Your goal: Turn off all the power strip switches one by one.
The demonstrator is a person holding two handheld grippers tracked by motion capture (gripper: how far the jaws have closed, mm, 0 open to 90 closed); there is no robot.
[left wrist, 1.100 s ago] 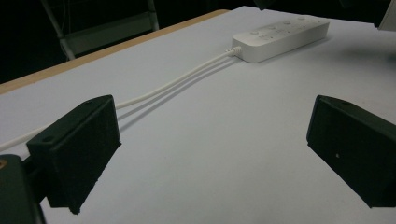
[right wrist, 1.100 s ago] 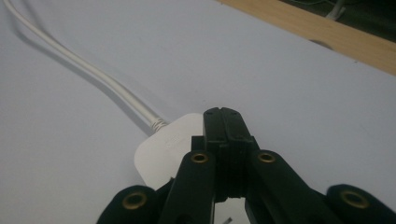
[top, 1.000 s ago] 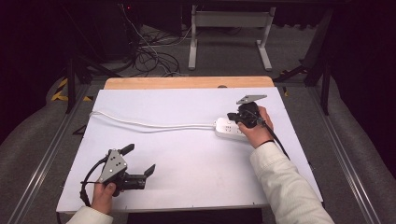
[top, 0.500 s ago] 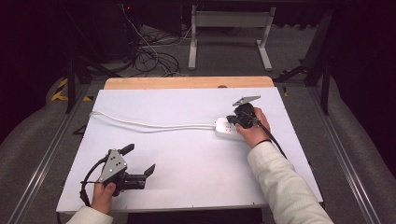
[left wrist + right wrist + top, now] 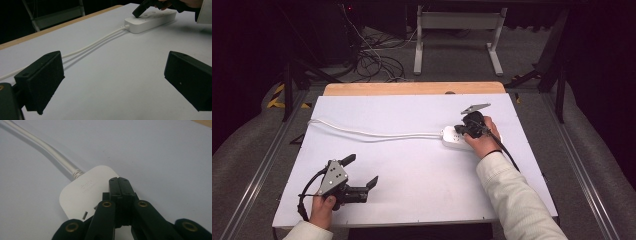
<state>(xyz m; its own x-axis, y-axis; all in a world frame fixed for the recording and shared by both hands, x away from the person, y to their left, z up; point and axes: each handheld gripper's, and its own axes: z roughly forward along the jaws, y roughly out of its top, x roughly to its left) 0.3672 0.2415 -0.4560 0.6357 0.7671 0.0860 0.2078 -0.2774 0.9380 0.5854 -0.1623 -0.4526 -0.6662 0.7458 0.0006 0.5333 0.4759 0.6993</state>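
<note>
Your right gripper (image 5: 460,130) sits right of centre in the high view, jaws pressed together, tips angled down, your sleeved forearm reaching in from the lower right. Your left gripper (image 5: 360,172) rests at lower left, jaws spread wide, pointing right.

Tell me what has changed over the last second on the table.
Very little. The right gripper, jaws shut, crept a touch up the table over the power strip, near its cord end; its tips look to rest on the strip's top, gripping nothing. The strip and its cord lie where they were. The left gripper stayed put, jaws open and empty, near the table's front edge.
</note>
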